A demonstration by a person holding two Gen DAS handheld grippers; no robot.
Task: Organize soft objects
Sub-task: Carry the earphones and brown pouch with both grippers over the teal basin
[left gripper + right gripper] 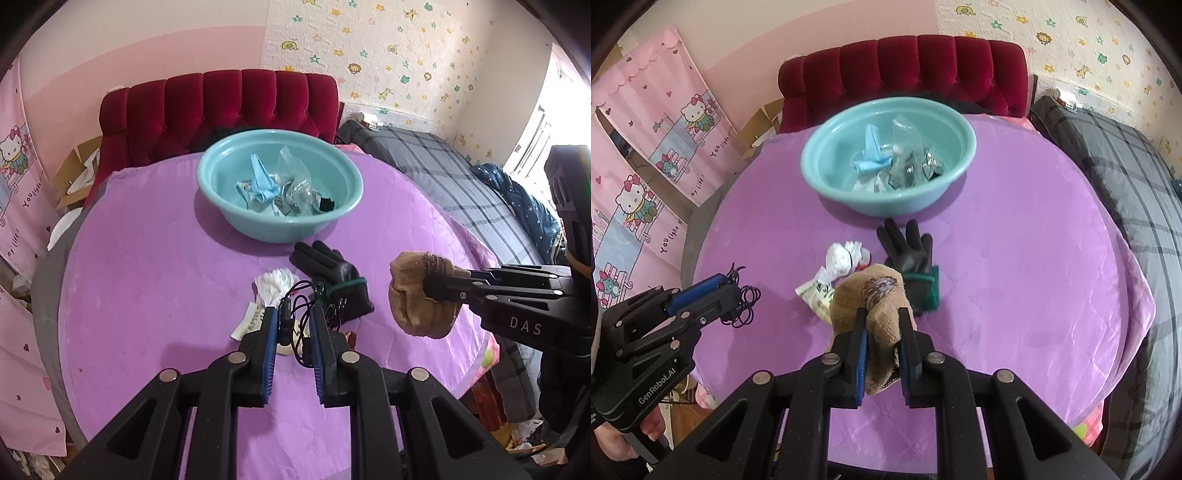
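Observation:
My right gripper [882, 318] is shut on a tan knitted sock [871, 295] and holds it above the purple table; in the left wrist view the same sock [417, 295] hangs at the right from that gripper [430, 290]. My left gripper [293, 314] is shut on a tangled black cable [286, 319], which dangles as loops [746, 301] at the far left in the right wrist view. On the cloth below lie a black glove with a green cuff [332, 275] [908, 254], a crumpled white wad [275, 280] [844, 256] and a white wrapper [249, 323].
A teal basin [208, 184] [812, 162] at the table's far side holds a blue mask, clear bags and scraps. Behind it stands a red tufted chair back [221, 99]. A grey plaid bed [454, 184] lies at the right, pink cartoon curtains [646, 166] hang at the left.

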